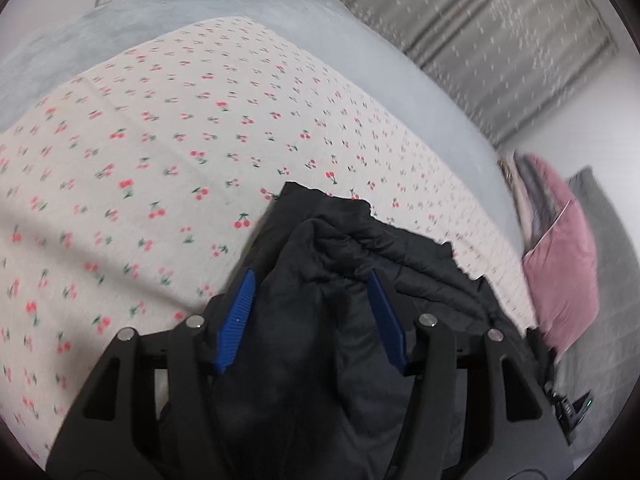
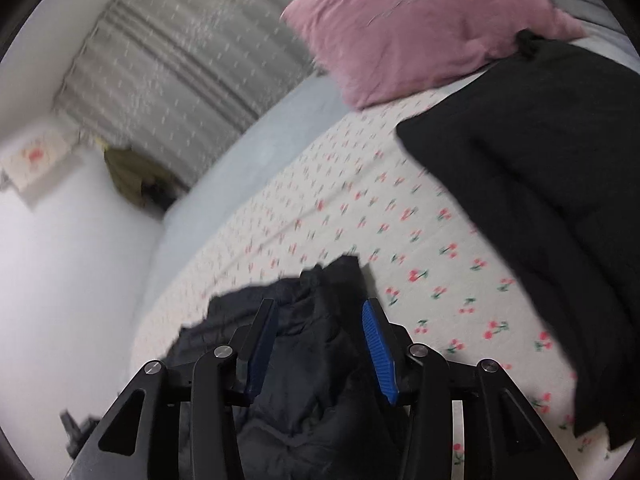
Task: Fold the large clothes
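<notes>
A black quilted garment (image 1: 340, 240) lies bunched on the cherry-print sheet (image 1: 160, 152). My left gripper (image 1: 312, 274) stands over its near end with the blue pads wide apart; the cloth sits between them and no pad visibly presses on it. In the right wrist view another bunched end of black quilted cloth (image 2: 304, 292) lies between the spread pads of my right gripper (image 2: 319, 302), which is open too. Whether this cloth joins the flat black cloth (image 2: 540, 160) spread on the sheet (image 2: 400, 220) at the right, I cannot tell.
A pink pillow (image 2: 420, 28) lies at the head of the bed, seen also as the pink pillow (image 1: 560, 264) at the right edge. A pale blue cover (image 1: 280, 12) borders the sheet. A grey curtain (image 2: 180, 60) hangs behind, beside a white wall.
</notes>
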Motion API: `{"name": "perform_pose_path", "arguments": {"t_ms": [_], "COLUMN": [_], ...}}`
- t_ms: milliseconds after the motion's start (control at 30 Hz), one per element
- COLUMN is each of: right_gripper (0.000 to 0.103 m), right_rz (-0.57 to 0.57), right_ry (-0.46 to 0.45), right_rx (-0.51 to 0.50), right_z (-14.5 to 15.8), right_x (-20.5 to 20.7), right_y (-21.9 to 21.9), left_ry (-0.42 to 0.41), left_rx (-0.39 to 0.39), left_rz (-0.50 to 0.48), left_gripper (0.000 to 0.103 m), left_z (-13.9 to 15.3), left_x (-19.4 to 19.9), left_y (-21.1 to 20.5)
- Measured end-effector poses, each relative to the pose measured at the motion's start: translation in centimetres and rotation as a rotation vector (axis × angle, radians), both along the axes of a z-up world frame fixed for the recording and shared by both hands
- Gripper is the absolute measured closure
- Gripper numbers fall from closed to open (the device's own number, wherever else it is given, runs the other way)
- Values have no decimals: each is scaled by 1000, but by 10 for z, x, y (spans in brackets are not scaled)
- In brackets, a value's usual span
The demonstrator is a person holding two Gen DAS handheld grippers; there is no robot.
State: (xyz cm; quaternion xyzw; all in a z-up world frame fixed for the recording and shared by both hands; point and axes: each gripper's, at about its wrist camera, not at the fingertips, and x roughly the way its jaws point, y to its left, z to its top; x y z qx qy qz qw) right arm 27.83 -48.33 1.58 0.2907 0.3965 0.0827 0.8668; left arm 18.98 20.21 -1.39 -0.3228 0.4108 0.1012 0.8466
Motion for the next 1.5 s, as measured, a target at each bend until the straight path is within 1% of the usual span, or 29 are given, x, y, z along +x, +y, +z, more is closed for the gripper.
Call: {"name": "perform_pose_path", "arguments": {"t_ms": [100, 133, 167, 200, 233, 267, 400, 467, 533, 600, 667, 700, 767, 800, 867, 900, 1000, 1067, 1100, 1133, 1167, 1267, 1300, 1333, 1367, 1400, 1433, 1467, 1500], "right_gripper": [58, 58, 66, 78, 96, 96, 98, 99, 99, 99, 99, 99, 99, 99, 99, 98, 98, 97, 96, 92, 88, 85, 85, 85, 82, 78, 67, 44, 32], "right_rz": [73, 88, 97, 109, 111, 103, 71, 53, 22, -13, -33, -34, -30, -30, -34, -36, -40, -46, -47, -47, -39, -28, -30, -35, -33, -19, -8, 7, 13], "right_ry": [46, 59, 65, 54, 44, 30, -97, -135, -170, -176, -150, -125, -63, -23, 16, 31, 65, 87, 96, 111, 117, 138, 140, 124, 106, 69, 46, 19, -1], "right_rx": [-156, -224, -260, -270, -271, -273, -303, -316, -320, -351, -391, -404, -420, -426, -416, -413, -432, -434, -429, -413, -389, -389, -397, -402, -402, -403, -408, -417, -425], "right_z": [-12, -15, -19, -19, -17, -13, 18, 30, 42, 44, 36, 27, 3, -12, -28, -34, -44, -51, -52, -56, -59, -55, -48, -37, -27, -12, -2, 11, 19], "right_x": [18, 22, 25, 27, 30, 30, 30, 33, 38, 46, 62, 70, 84, 93, 100, 103, 106, 107, 107, 107, 106, 106, 103, 97, 91, 82, 76, 66, 59], "right_y": [26, 35, 39, 42, 43, 43, 56, 60, 62, 64, 66, 67, 69, 69, 68, 68, 69, 66, 64, 62, 59, 59, 60, 61, 64, 68, 71, 75, 79], "left_ry": [27, 46, 58, 66, 60, 30, -87, -145, -171, -163, -102, -75, -3, 9, 22, 20, 33, 44, 44, 39, 34, 25, 12, -9, -30, -56, -77, -93, -102], "left_rx": [-6, 18, 53, 95, 112, 128, 164, 174, 210, 262, 310, 317, 314, 309, 292, 293, 336, 338, 320, 303, 287, 257, 252, 241, 227, 214, 214, 231, 247], "left_rz": [-21, -15, -6, 2, 5, 10, 39, 54, 59, 63, 65, 68, 75, 74, 78, 78, 67, 61, 56, 53, 52, 42, 57, 72, 81, 88, 86, 65, 44], "left_gripper": [43, 50, 75, 86, 91, 94, 96, 96, 96, 96, 96, 96, 96, 96, 95, 95, 94, 92, 91, 91, 87, 77, 77, 73, 65, 60, 52, 50, 49], "left_z": [-11, -14, -15, -13, -11, -4, 23, 37, 44, 40, 21, 13, -12, -18, -27, -27, -28, -32, -34, -35, -35, -26, -17, -9, -1, 9, 19, 30, 35], "left_x": [14, 18, 20, 22, 22, 21, 20, 26, 36, 51, 68, 73, 83, 84, 86, 86, 87, 88, 88, 88, 87, 83, 77, 71, 64, 56, 48, 39, 35], "left_y": [-5, -6, -8, -9, -11, -12, -15, -16, -20, -25, -29, -30, -25, -23, -19, -19, -26, -29, -26, -25, -23, -18, -14, -12, -11, -12, -17, -28, -36]}}
